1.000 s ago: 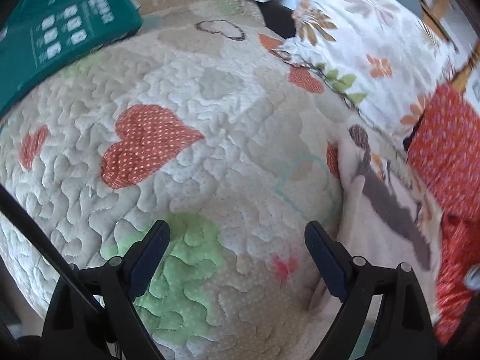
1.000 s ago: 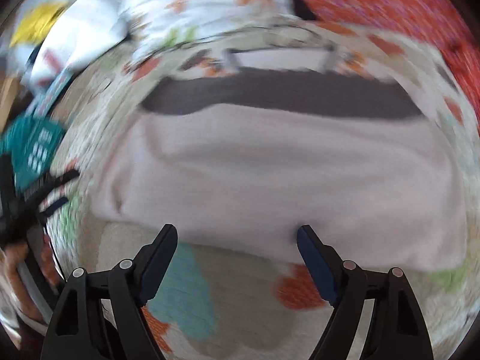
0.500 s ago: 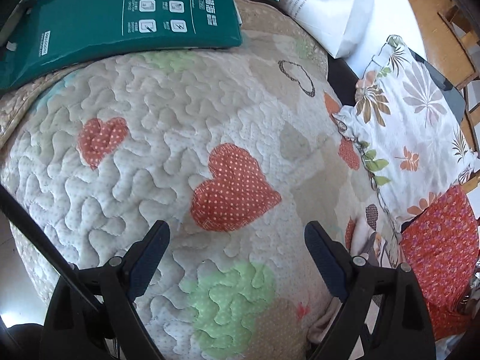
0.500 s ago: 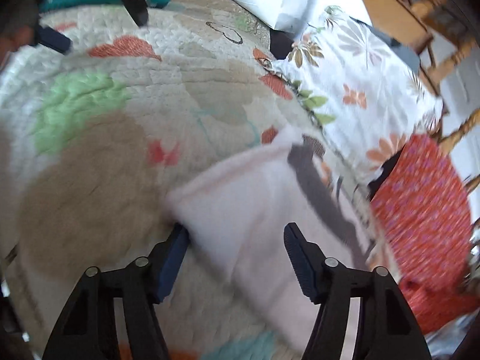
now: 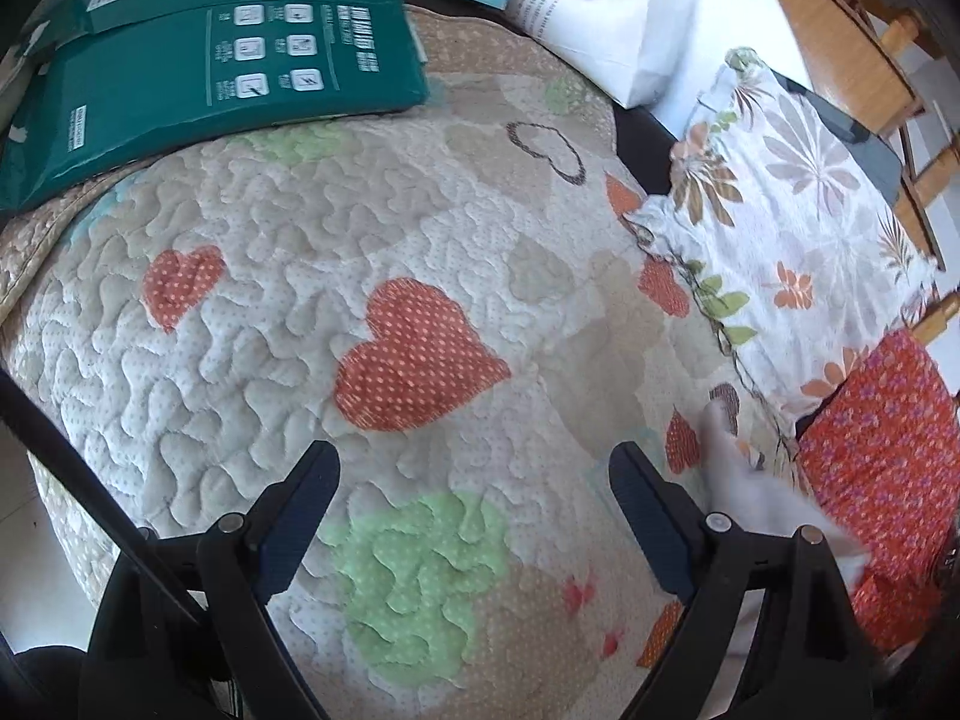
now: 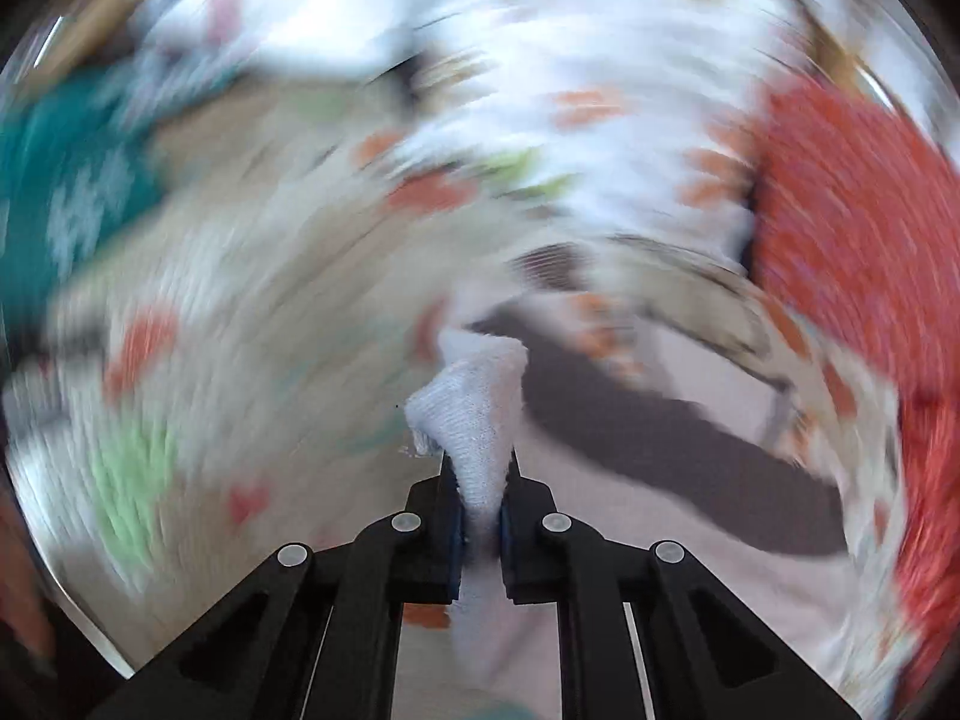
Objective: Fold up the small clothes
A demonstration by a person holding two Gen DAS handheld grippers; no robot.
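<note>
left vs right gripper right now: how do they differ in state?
The left gripper is open, fingers spread wide, while the right gripper is shut on a fold of the pale pink knitted garment. The left holds nothing and hangs over the quilted heart-patterned bedspread; the right has cloth bunched between its fingers. The left view is sharp, the right view motion-blurred. Both have black frames.
</note>
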